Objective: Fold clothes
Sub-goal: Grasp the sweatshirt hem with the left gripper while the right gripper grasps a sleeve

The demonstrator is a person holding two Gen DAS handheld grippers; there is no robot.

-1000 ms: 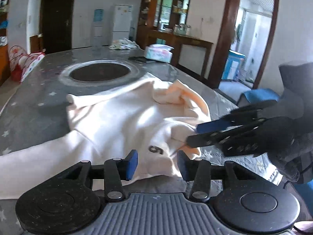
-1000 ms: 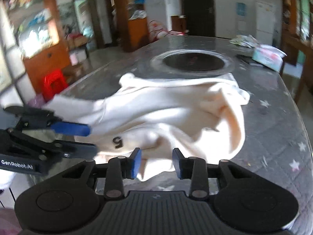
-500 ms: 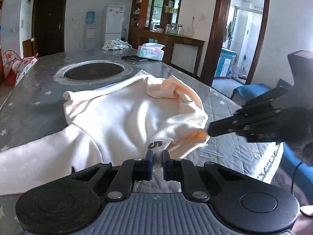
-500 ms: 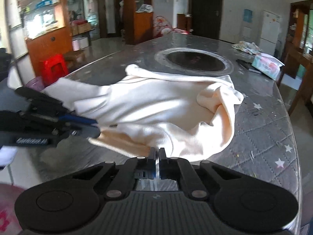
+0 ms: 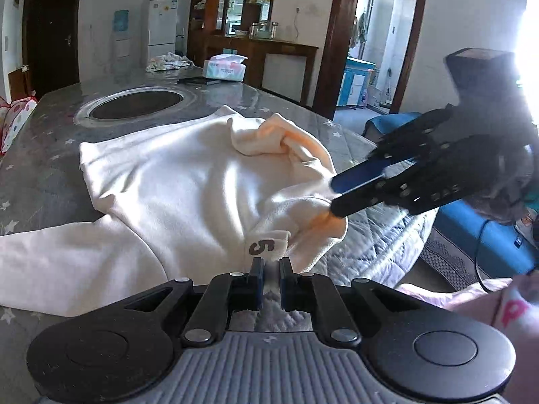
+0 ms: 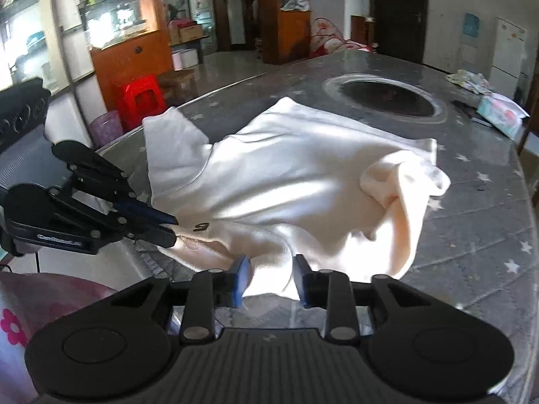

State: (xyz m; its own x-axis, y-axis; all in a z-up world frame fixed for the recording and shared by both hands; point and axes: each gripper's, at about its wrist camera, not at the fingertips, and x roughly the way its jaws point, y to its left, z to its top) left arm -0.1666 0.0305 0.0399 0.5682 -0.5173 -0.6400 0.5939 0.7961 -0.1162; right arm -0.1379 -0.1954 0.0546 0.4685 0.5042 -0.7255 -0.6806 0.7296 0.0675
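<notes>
Sleeve first, low left of the left wrist view: the cream top (image 5: 188, 185) sprawls mid-table (image 5: 40, 168), long axis running upper right. Centre bottom, left gripper (image 5: 268, 277) pinches the hem, probably to pull it flat. Right gripper (image 6: 271, 281) is opening, cloth loose between the jaws.

Your shirt (image 5: 175, 181) lies spread on the table (image 5: 40, 155), near its front edge, one sleeve (image 5: 60, 262) trailing left. Behind it, a round inset (image 5: 134, 104) sits in the tabletop. Behind that, toward the far right, a tissue box (image 5: 225, 69) stands, with a crumpled cloth (image 5: 166, 61) just left of it. Left of the table, a stool (image 6: 139, 99) stands on the floor.
</notes>
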